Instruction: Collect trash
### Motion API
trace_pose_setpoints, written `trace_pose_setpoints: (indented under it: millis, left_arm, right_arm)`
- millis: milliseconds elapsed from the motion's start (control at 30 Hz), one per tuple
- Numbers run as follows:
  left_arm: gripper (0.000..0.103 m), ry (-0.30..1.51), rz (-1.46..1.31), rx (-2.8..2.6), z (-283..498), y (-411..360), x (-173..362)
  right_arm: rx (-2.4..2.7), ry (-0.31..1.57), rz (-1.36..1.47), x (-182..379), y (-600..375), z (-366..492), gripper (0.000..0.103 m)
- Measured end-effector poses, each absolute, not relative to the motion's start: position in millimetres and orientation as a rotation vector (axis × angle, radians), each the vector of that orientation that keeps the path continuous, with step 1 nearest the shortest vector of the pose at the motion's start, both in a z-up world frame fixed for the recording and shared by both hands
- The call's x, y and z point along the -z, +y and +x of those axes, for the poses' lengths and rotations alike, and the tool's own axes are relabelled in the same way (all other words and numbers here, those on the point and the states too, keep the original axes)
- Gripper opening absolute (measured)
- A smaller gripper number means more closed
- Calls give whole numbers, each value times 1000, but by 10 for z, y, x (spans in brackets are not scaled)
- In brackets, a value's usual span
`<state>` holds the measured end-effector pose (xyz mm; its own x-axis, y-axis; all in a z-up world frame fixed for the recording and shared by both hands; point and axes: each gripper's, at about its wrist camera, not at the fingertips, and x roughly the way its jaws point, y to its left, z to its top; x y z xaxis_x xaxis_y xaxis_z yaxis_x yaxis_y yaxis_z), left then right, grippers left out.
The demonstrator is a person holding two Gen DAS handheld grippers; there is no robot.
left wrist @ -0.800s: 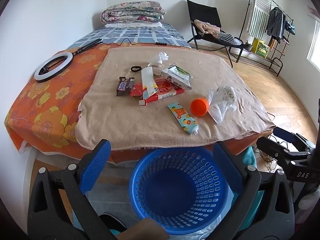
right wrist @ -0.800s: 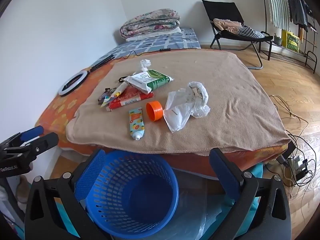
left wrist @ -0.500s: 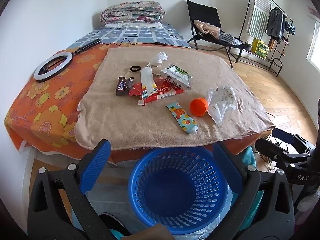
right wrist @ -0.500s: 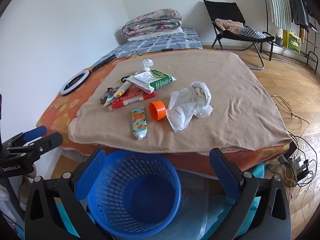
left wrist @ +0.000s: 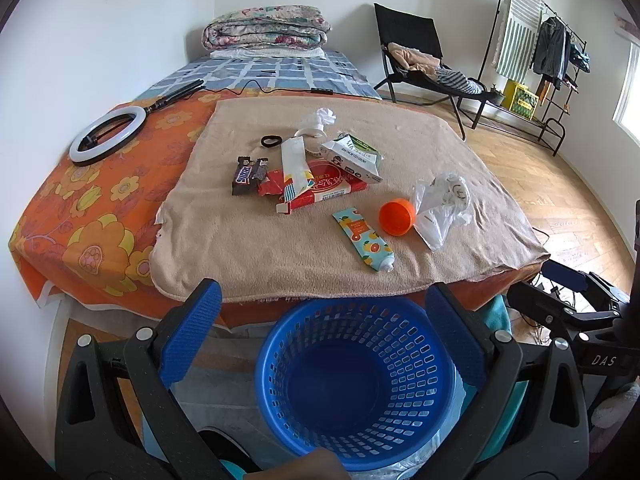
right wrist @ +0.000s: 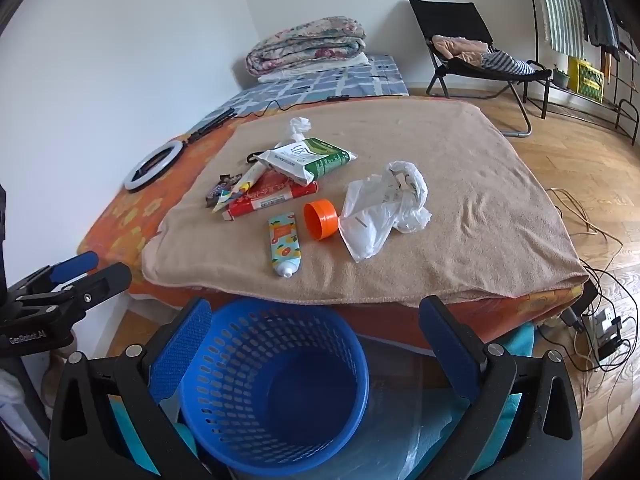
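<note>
Trash lies on a tan towel [left wrist: 280,248] spread over the bed: a crumpled white plastic bag [left wrist: 440,208] [right wrist: 380,212], an orange cap [left wrist: 395,217] [right wrist: 320,220], a printed tube [left wrist: 362,238] [right wrist: 284,244], a red box [left wrist: 320,188] [right wrist: 272,196], a wipes pack [left wrist: 352,156] [right wrist: 308,156], a candy bar wrapper [left wrist: 246,174] and a white tissue [left wrist: 320,120]. An empty blue basket [left wrist: 356,380] [right wrist: 272,392] stands on the floor below the bed's near edge. My left gripper [left wrist: 320,304] and right gripper [right wrist: 316,312] both hover open above the basket, holding nothing.
A ring light [left wrist: 106,134] lies on the orange floral sheet at left. Folded quilts [left wrist: 264,32] sit at the bed's far end. A black chair [left wrist: 420,60] and a clothes rack [left wrist: 540,52] stand on the wood floor. Cables [right wrist: 600,280] trail by the bed's right corner.
Both grippers have shifted slightly, so the bed and basket sit a little differently in view. Jaws stay wide apart and nothing on the towel has moved.
</note>
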<state>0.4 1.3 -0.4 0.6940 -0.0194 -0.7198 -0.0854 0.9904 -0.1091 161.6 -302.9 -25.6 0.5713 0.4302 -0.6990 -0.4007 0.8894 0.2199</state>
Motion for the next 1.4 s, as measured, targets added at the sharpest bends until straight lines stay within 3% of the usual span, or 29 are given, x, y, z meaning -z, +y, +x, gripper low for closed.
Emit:
trace_pose_setpoints:
  millis: [1400]
  left_arm:
    - [103,791,-139,-37,8,2,-13]
  right_arm:
    - [-503,827,63,205,-3021,1600,103]
